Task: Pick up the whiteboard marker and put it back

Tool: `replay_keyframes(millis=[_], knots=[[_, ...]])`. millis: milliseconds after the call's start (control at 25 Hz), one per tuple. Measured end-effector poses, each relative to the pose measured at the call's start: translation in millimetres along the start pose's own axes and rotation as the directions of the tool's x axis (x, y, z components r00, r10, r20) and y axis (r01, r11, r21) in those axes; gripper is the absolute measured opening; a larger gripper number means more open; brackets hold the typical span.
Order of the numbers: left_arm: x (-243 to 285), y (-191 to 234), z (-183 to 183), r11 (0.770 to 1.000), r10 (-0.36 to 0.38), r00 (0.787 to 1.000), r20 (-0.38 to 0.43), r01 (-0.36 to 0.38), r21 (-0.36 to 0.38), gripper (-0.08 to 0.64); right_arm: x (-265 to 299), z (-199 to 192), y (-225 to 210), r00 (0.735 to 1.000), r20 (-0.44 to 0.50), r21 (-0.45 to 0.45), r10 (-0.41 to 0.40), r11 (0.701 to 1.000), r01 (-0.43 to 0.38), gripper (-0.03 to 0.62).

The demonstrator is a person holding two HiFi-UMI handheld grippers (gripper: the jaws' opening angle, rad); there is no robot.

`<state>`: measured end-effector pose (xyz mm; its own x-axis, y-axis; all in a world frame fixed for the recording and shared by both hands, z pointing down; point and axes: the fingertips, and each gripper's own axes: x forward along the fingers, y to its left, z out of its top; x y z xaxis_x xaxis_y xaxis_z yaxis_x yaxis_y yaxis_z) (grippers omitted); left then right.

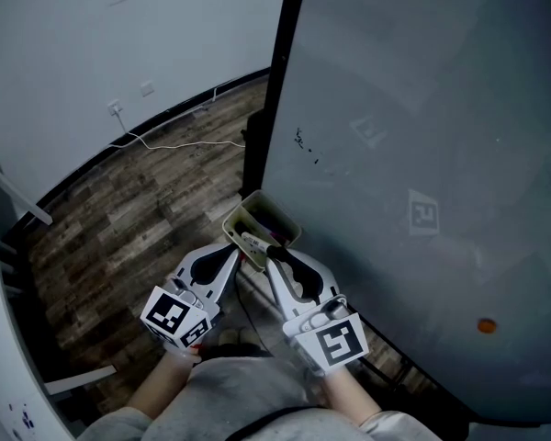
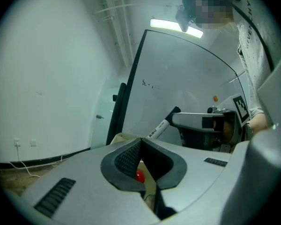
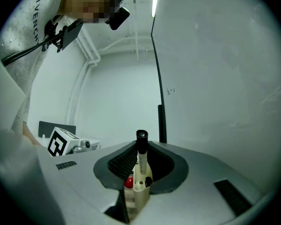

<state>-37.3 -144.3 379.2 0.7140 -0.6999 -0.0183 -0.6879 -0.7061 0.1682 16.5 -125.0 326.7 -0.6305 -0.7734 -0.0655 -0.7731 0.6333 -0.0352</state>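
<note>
Since the right gripper [image 3: 140, 148] is clamped on the whiteboard marker [image 3: 142, 159] just below its black cap, with the barrel upright between the pads, this grasp is best left as it is. The marker's lower end appears to sit at the mouth of the beige holder [image 1: 241, 208], which is hung at the lower left edge of the whiteboard [image 1: 422, 108]. Whether the marker is being drawn out or set back cannot be told. In either case the barrel should be lined up with the opening and moved straight along its own length, so that the rim is not struck. The left gripper [image 2: 140, 142] is closed on nothing, its pads meeting, and is held just beside the holder, where it could be used for steadying. Counted: two grippers, one marker, one holder, one red object [image 2: 139, 176] of unclear kind seen inside it, one whiteboard, one orange dot [image 1: 485, 324] near the board's lower right corner
</note>
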Motion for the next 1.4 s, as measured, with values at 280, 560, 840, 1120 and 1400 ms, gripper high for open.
replay_keyframes(millis=[280,560,840,1120,1400], knots=[[-2.2,2.8,-0.1,1.000,0.000,1.000,0.001,0.000,0.002,0.015,-0.7,9.1,-0.7,1.000,0.016,0.015,0.003,1.000,-0.003,0.075],[-3.4,5.1,0.5,1.000,0.003,1.000,0.007,-0.003,-0.002,0.015,-2.3,18.0,-1.3,1.000,0.018,0.017,0.009,1.000,-0.010,0.075],[-3.8,3.8,11.4,1.000,-0.004,1.000,0.026,0.005,0.000,0.015,-4.4,26.1,-0.7,1.000,0.020,0.029,0.018,0.999,-0.018,0.075],[-6.2,4.3,12.4,1.000,-0.002,1.000,0.023,0.002,-0.003,0.015,-7.2,27.0,2.1,0.999,0.008,0.038,0.034,0.999,-0.034,0.075],[-4.6,4.3,12.6,1.000,-0.004,1.000,0.028,0.004,-0.004,0.015,-7.1,30.9,2.0,0.999,0.028,0.038,0.038,0.998,-0.039,0.075]])
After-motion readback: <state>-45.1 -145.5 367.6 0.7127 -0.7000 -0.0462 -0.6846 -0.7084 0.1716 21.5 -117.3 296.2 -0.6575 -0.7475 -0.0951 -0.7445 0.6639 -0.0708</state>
